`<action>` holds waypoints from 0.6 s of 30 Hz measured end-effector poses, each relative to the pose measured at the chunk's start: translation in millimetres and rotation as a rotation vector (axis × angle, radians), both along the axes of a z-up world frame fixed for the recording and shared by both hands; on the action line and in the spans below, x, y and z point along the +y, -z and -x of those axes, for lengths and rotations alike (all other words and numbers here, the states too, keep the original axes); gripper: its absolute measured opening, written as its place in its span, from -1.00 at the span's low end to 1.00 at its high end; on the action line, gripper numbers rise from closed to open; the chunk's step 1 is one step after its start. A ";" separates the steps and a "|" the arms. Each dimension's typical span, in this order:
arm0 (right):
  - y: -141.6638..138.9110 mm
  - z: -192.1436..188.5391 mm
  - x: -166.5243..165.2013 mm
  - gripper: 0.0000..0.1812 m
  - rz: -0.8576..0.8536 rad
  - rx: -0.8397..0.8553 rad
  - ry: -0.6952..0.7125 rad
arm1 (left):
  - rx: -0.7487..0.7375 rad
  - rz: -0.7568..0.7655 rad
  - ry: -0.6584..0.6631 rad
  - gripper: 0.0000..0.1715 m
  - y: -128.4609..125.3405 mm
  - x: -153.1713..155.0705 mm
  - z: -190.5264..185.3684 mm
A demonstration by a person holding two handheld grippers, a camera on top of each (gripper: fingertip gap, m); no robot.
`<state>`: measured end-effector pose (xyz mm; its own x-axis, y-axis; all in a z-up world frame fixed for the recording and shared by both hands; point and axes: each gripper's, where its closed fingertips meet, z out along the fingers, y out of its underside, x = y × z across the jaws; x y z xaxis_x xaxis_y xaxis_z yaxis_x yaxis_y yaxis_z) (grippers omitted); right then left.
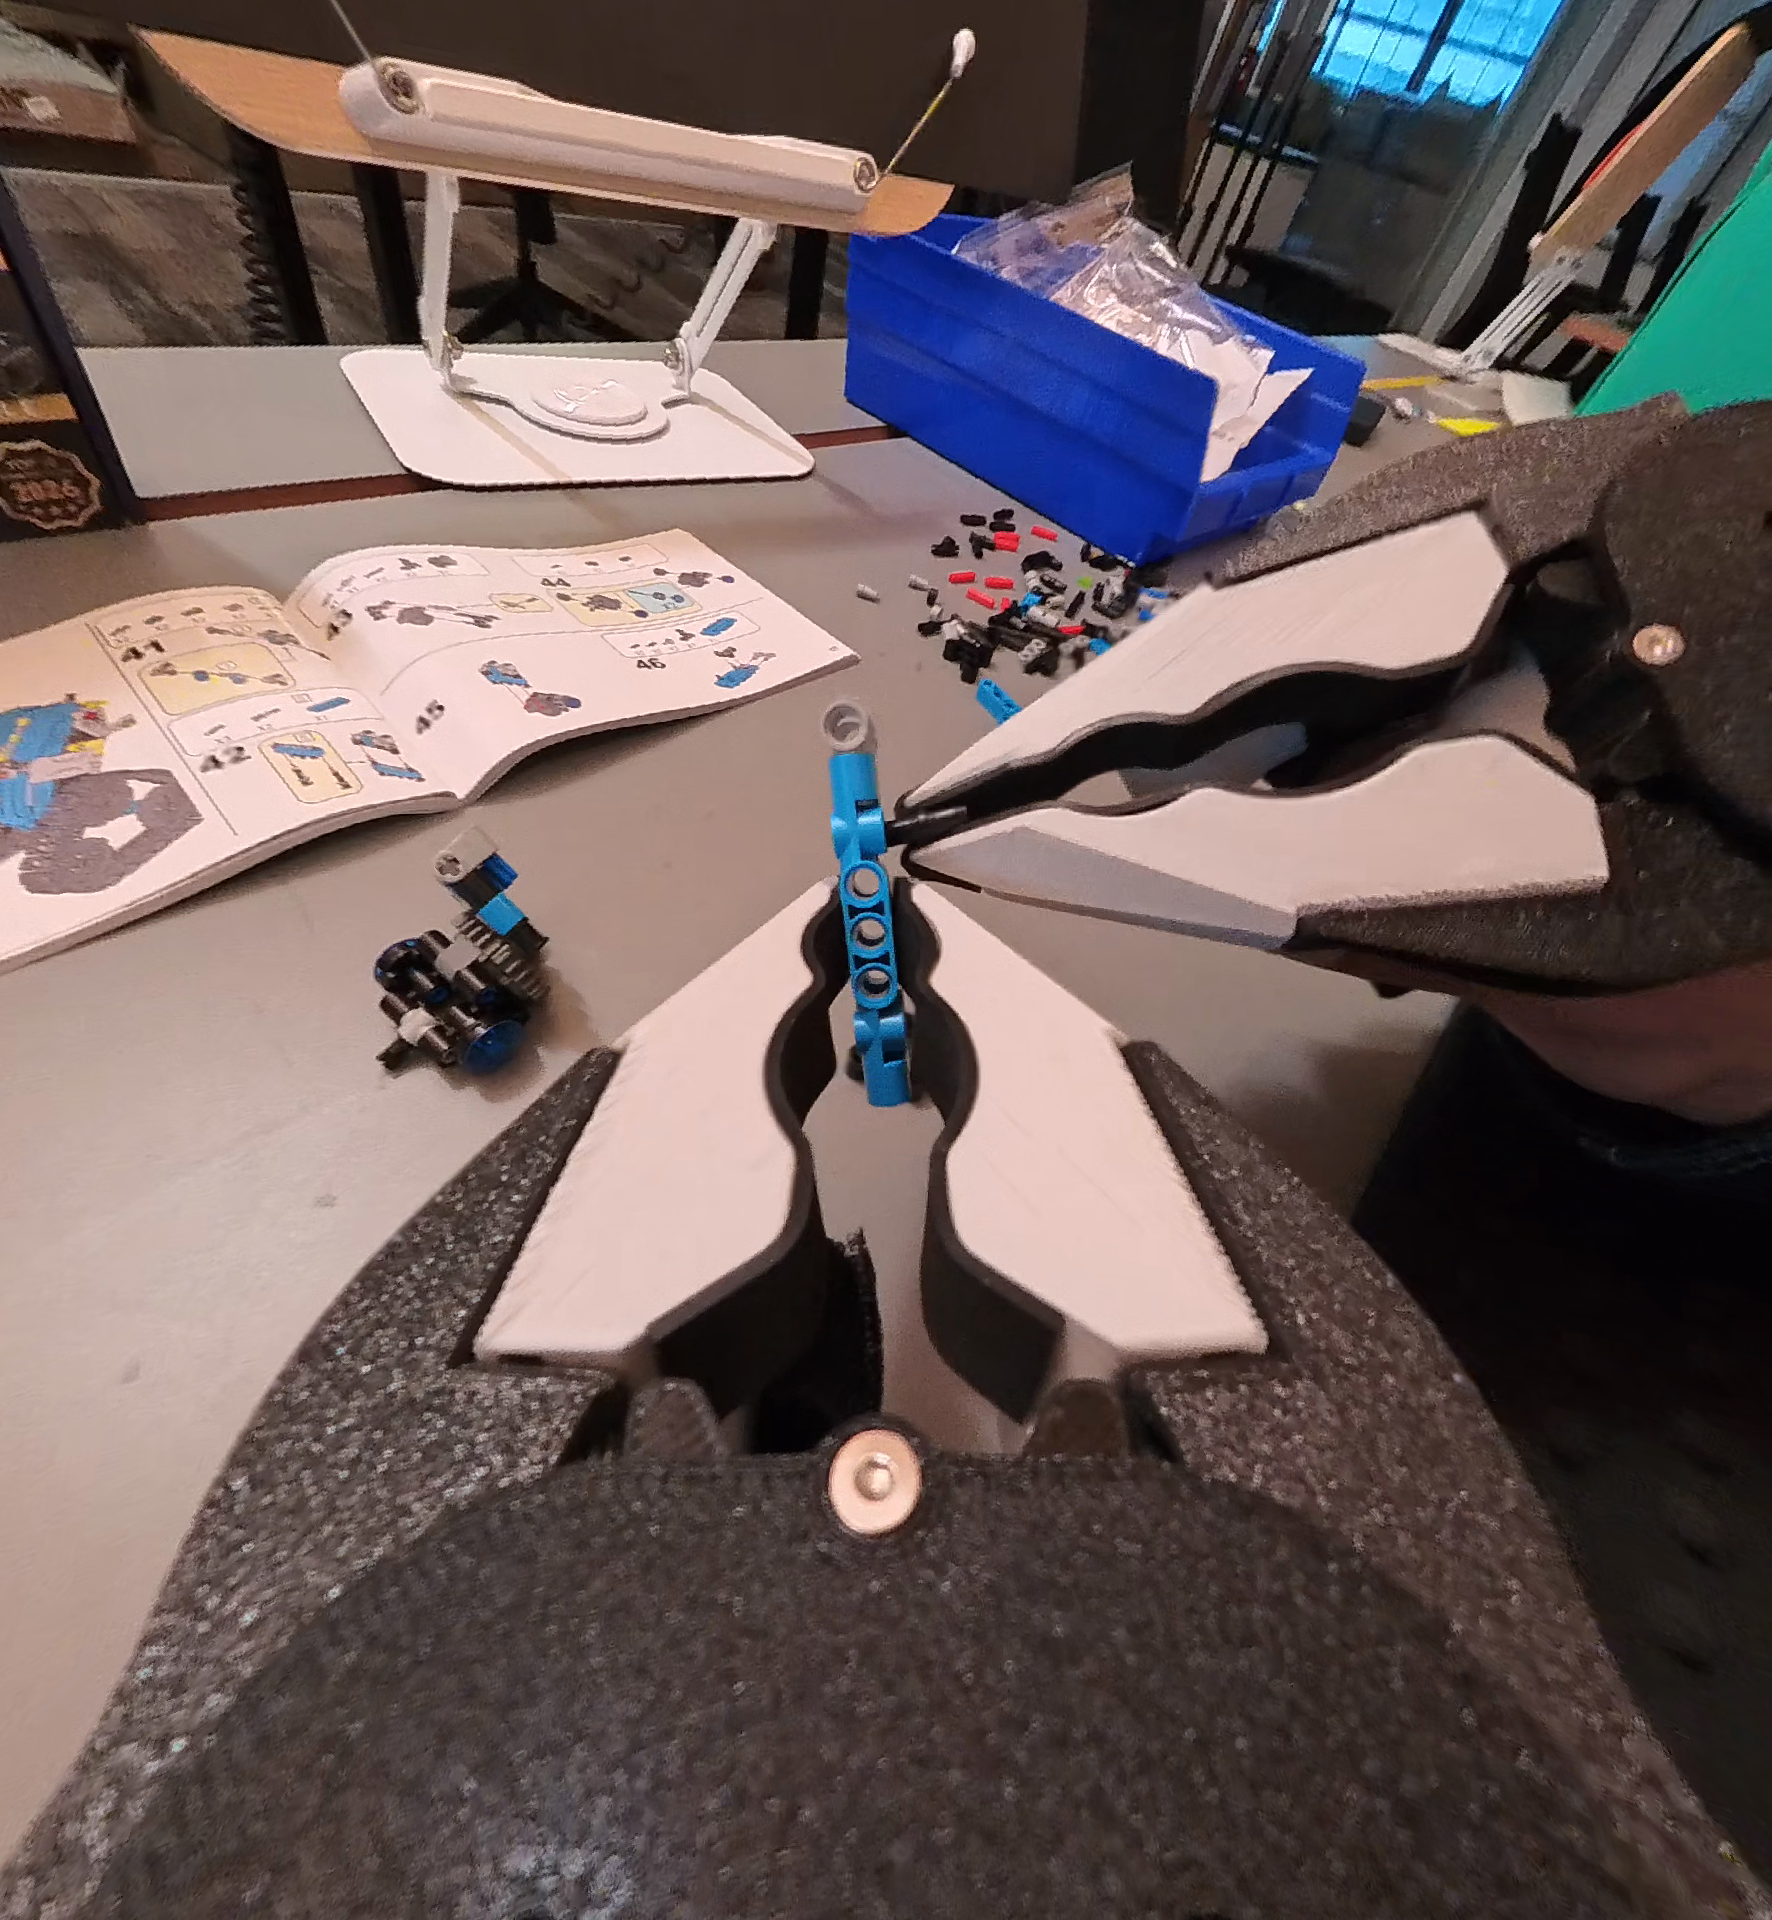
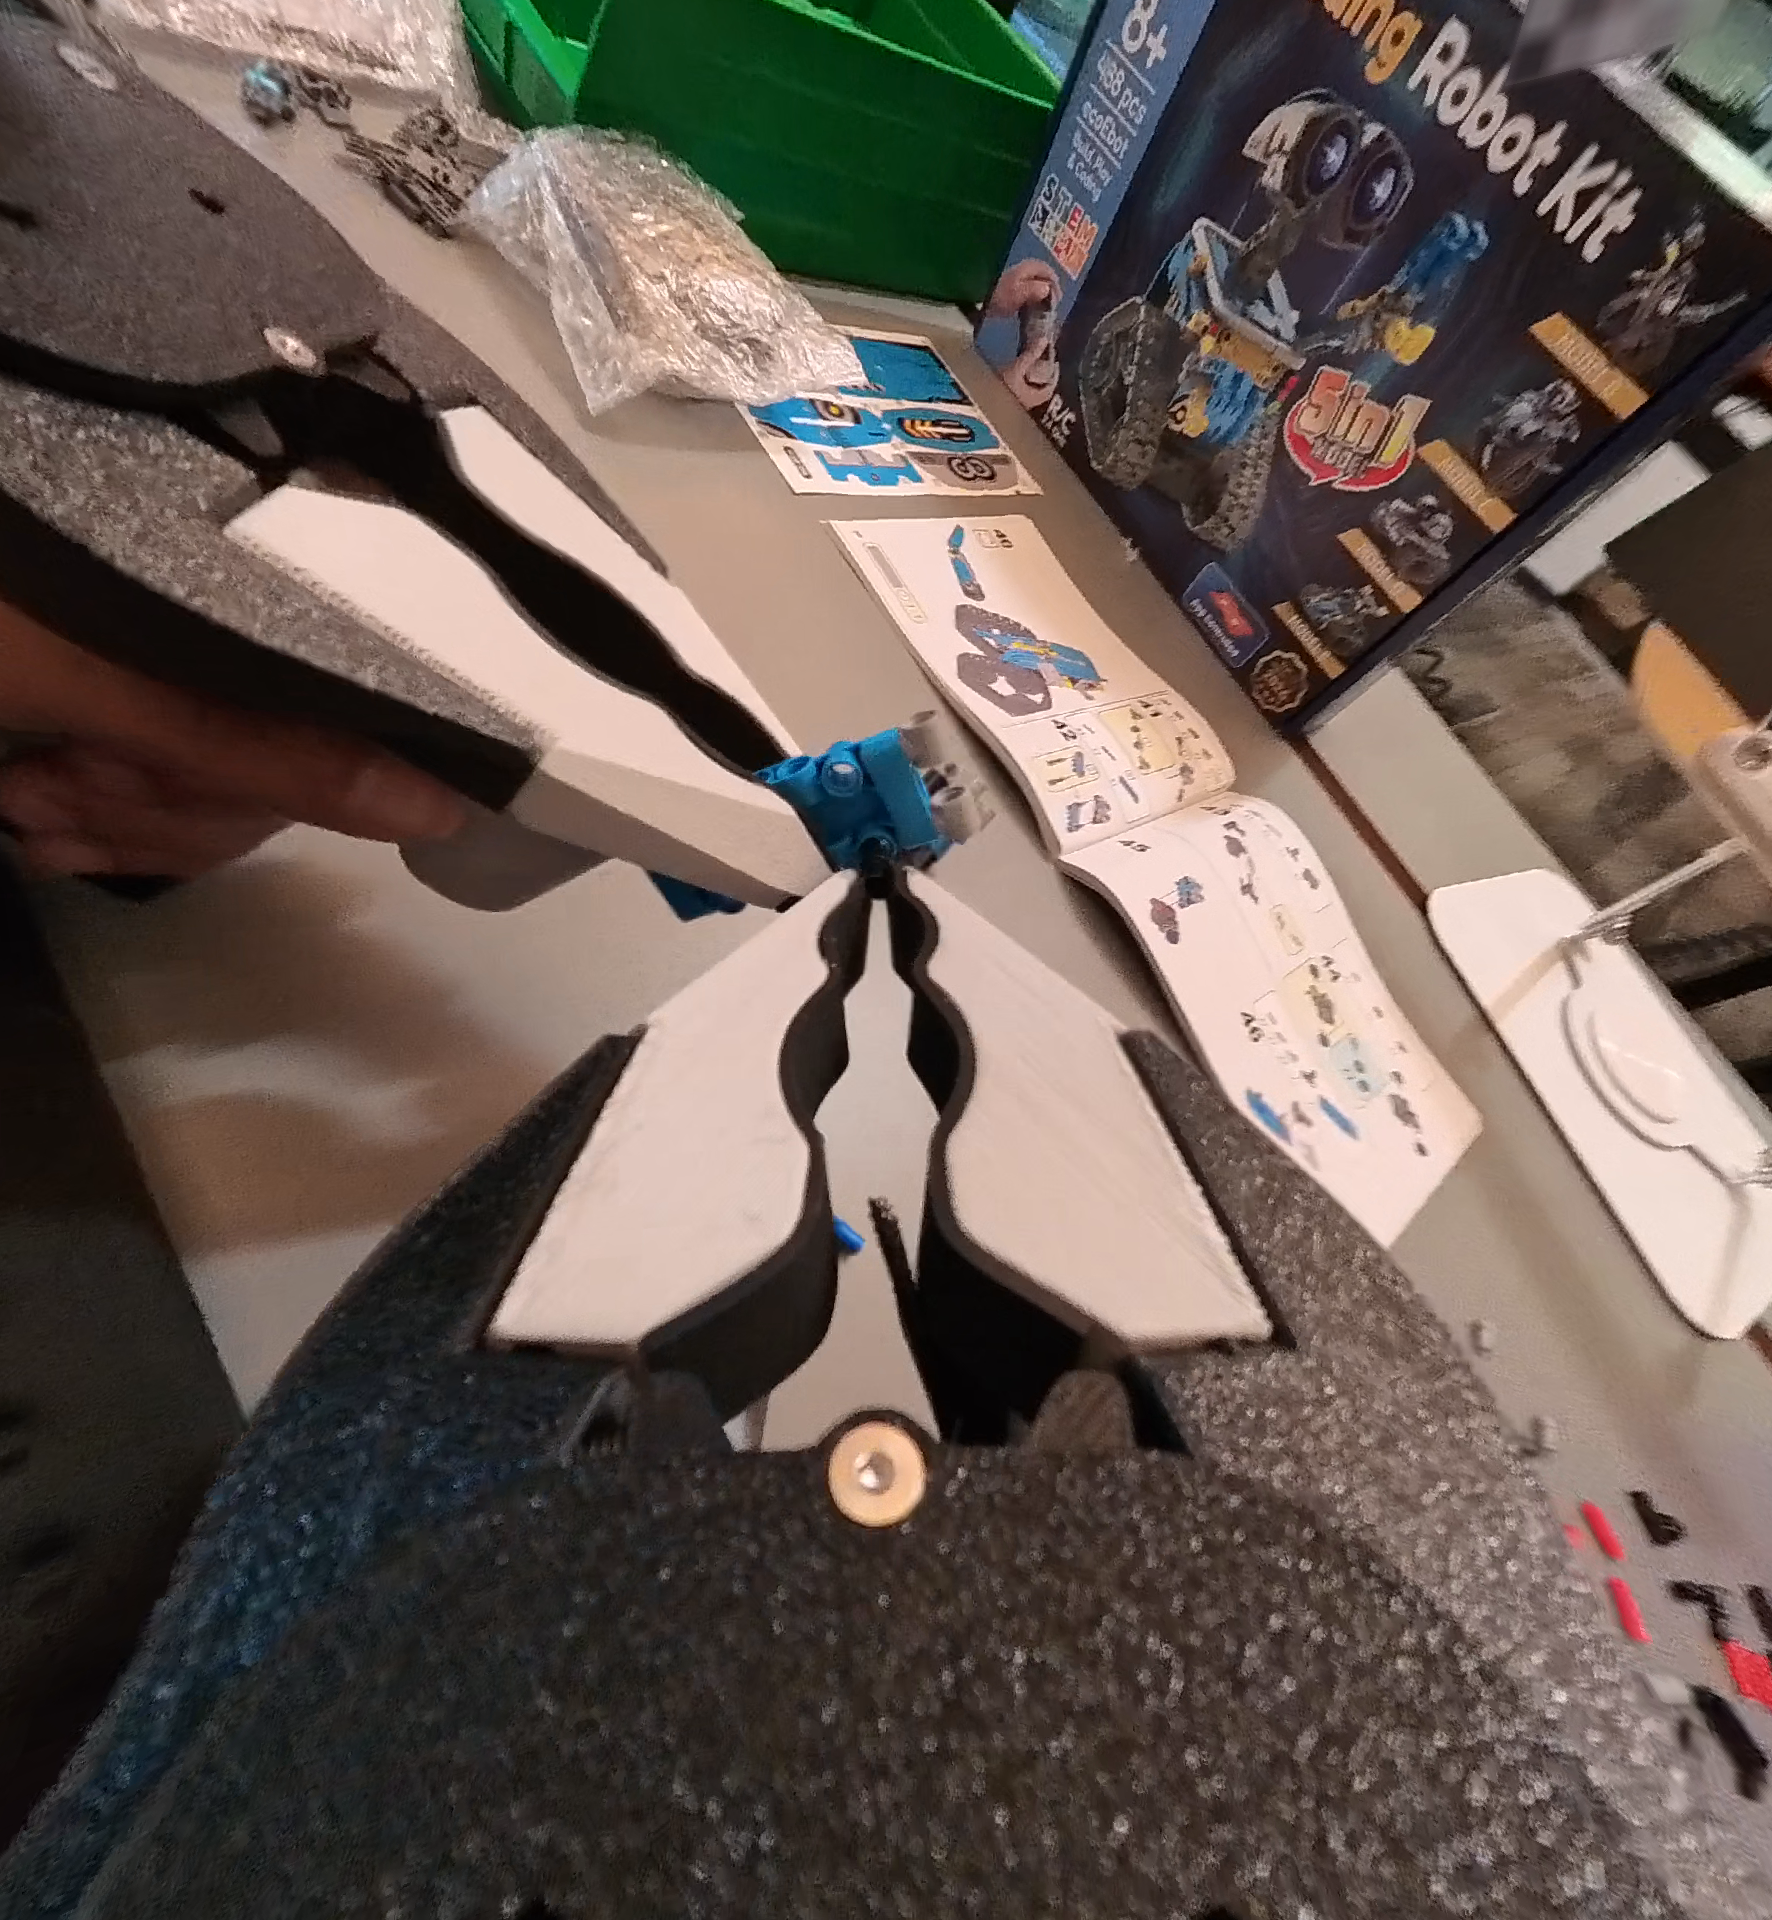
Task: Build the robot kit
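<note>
My left gripper [image 1: 869, 891] is shut on a blue beam with round holes [image 1: 869, 935] and holds it upright above the grey table [image 1: 186, 1195]; a grey connector [image 1: 849, 724] tops the beam. My right gripper [image 1: 906, 826] comes in from the right, shut on a small black pin [image 1: 921, 823] whose tip meets the beam's side. In the right wrist view the right gripper [image 2: 877, 883] pinches the black pin [image 2: 874, 854] against the blue beam assembly [image 2: 851, 795], held by the left gripper [image 2: 809, 821].
A small black and blue gear assembly [image 1: 466, 977] lies left of the grippers. An open instruction booklet [image 1: 342, 707] lies behind it. Loose black and red pieces [image 1: 1027, 608] lie by a blue bin [image 1: 1069, 395]. A white stand [image 1: 570, 416], kit box [image 2: 1381, 343], green bin [image 2: 809, 135].
</note>
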<state>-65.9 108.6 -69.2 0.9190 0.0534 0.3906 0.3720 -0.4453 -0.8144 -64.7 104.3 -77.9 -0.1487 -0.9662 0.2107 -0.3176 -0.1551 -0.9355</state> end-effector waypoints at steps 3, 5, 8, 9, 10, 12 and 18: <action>1.9 -0.6 -1.0 -0.97 0.001 0.041 -0.019 | 0.004 -0.063 0.001 -0.92 1.6 -1.1 -0.3; 3.9 -3.0 -2.3 -0.97 0.022 -0.069 -0.011 | 0.014 -0.073 0.009 -0.92 3.8 -2.7 -1.0; 4.0 -5.6 -2.3 -0.97 0.037 -0.300 -0.002 | 0.018 -0.015 0.035 -0.93 4.0 -6.6 -1.8; 6.2 -5.8 -1.8 -0.97 0.046 -0.304 -0.008 | 0.026 -0.001 0.034 -0.93 5.7 -6.4 -2.0; 7.5 -5.8 -1.8 -0.97 0.048 -0.288 -0.015 | 0.033 0.002 0.035 -0.92 6.9 -6.6 -2.1; 8.8 -5.2 -2.6 -0.97 0.050 -0.281 -0.026 | 0.038 0.031 0.047 -0.93 7.6 -8.1 -1.7; 4.6 -4.1 -2.5 -0.97 0.000 -0.165 -0.027 | 0.012 0.034 0.054 -0.92 3.8 -8.4 -1.7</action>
